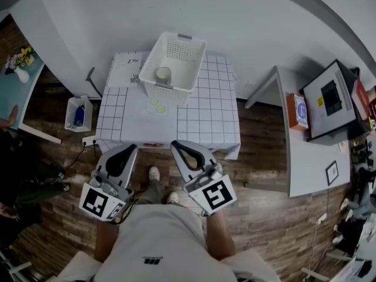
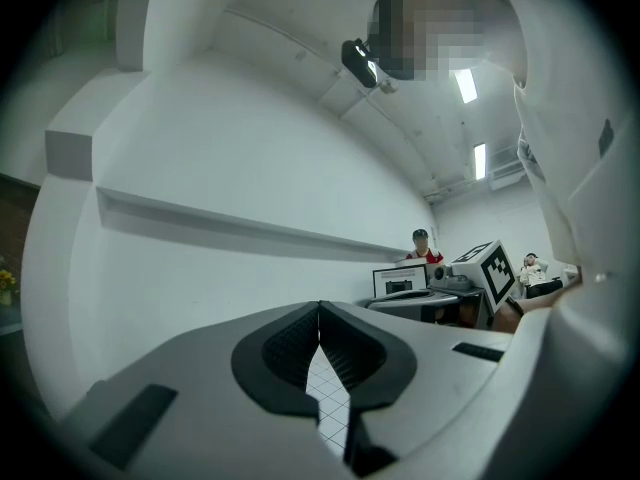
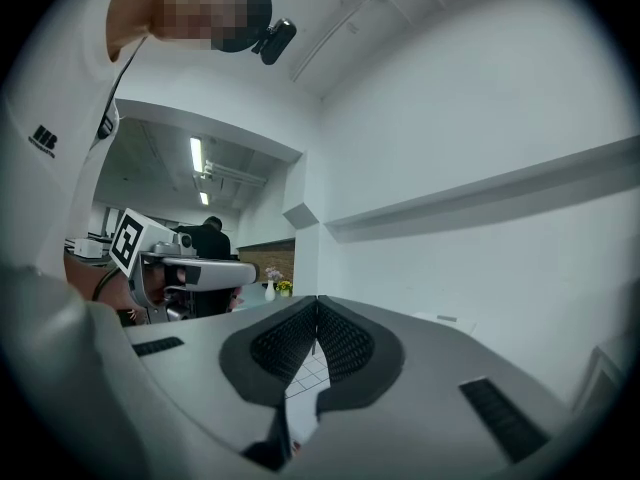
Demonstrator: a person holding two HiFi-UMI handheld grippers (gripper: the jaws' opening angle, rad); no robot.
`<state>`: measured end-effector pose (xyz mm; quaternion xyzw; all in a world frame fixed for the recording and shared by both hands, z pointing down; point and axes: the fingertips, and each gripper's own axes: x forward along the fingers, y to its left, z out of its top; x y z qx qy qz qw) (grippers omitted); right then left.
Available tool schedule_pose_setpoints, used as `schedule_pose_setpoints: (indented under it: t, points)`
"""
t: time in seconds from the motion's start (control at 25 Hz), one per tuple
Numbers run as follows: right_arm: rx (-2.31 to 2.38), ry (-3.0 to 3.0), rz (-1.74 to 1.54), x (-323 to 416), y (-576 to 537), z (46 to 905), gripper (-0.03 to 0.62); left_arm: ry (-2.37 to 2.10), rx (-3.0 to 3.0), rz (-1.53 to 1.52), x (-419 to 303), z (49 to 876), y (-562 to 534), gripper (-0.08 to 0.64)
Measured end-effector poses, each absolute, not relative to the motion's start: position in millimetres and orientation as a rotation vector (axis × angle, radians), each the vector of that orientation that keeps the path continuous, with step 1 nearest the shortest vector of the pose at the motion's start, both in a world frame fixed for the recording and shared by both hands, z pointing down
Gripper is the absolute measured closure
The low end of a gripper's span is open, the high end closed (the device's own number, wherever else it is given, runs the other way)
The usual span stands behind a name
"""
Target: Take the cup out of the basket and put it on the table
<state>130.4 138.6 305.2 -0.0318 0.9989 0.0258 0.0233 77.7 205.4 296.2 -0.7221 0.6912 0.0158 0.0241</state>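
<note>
A white slatted basket (image 1: 189, 62) stands at the far side of the checked table (image 1: 208, 119). A pale cup (image 1: 163, 74) sits inside it at the near left. Both grippers hang at the table's near edge, well short of the basket. My left gripper (image 1: 130, 150) is shut with nothing in it, its tips meeting in the left gripper view (image 2: 320, 308). My right gripper (image 1: 178, 146) is likewise shut and empty; its jaws touch at the tips in the right gripper view (image 3: 317, 301). Both point up toward the white wall.
A small round coaster with green marks (image 1: 156, 106) lies on the table in front of the basket. A white sheet (image 1: 124, 69) lies at the far left corner. A desk with a monitor (image 1: 332, 98) stands to the right, a white bin (image 1: 78, 113) on the floor to the left.
</note>
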Motion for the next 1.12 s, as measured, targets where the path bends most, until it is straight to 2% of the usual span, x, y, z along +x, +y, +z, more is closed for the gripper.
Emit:
schedule_pose_setpoints:
  t: [0.72, 1.12]
  points:
    - [-0.208, 3.155, 0.079, 11, 74, 317, 0.580, 2.053, -2.349, 0.079, -49, 312, 135, 0.551]
    - [-0.276, 3.187, 0.098, -26, 60, 319, 0.578, 2.018, -2.412, 0.115, -89, 316, 116, 0.551]
